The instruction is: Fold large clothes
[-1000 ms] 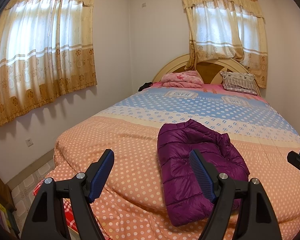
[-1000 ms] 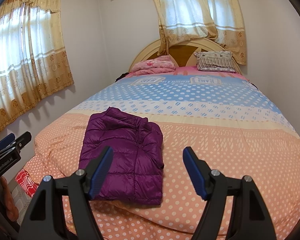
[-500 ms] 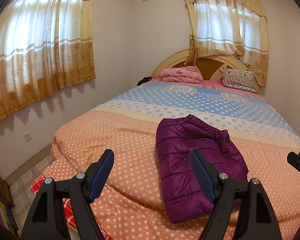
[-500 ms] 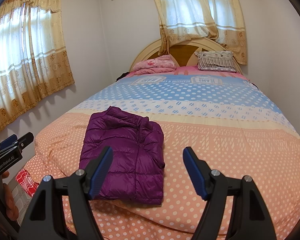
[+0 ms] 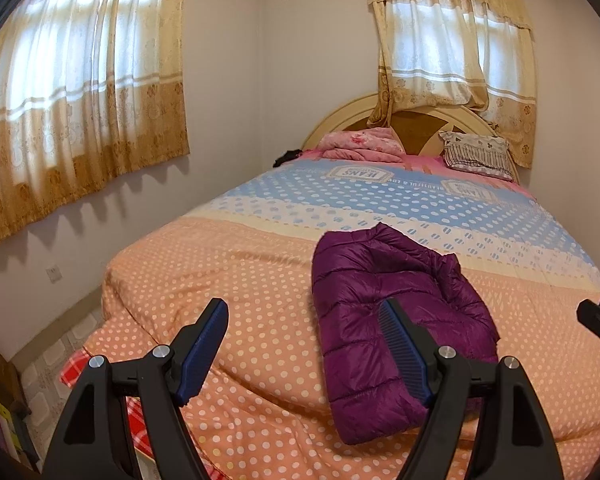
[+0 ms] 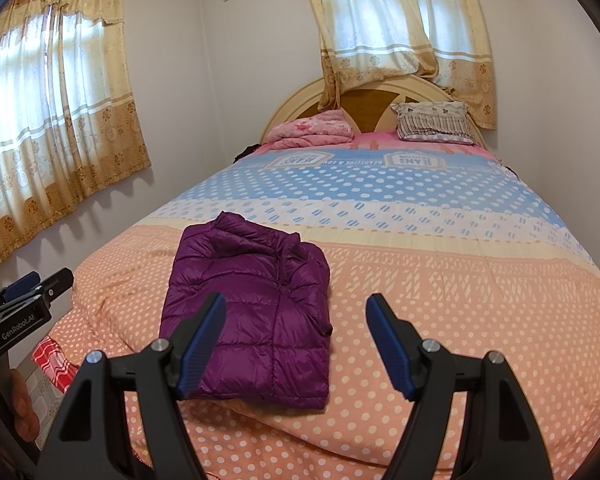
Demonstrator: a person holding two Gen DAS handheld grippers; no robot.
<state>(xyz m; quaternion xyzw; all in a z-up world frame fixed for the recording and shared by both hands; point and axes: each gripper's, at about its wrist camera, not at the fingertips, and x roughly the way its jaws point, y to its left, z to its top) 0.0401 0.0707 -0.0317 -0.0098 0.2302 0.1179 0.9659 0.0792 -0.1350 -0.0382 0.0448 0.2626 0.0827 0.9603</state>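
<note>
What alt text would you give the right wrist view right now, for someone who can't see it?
A purple puffer jacket lies folded into a compact rectangle on a polka-dot bedspread, beyond the open, empty right gripper. The left gripper shows at the left edge; pillows sit by the headboard.

White walls [image 5: 228, 80], curtained windows [image 6: 56, 112], polka-dot bed [image 6: 440, 280], daylight.

1. A purple jacket [image 6: 256, 312], quilted and puffy with a slight sheen, is seen just ahead of the right gripper [image 6: 296, 344].
2. The bed cover [image 6: 440, 280] beneath is matt dotted cloth.
3. Ribbed blue pads [image 5: 404, 352] on matt black plastic are carried by the left gripper [image 5: 304, 352], pinned with shiny metal.
4. Beyond, a smooth wooden headboard [image 6: 364, 108] is seen.
</note>
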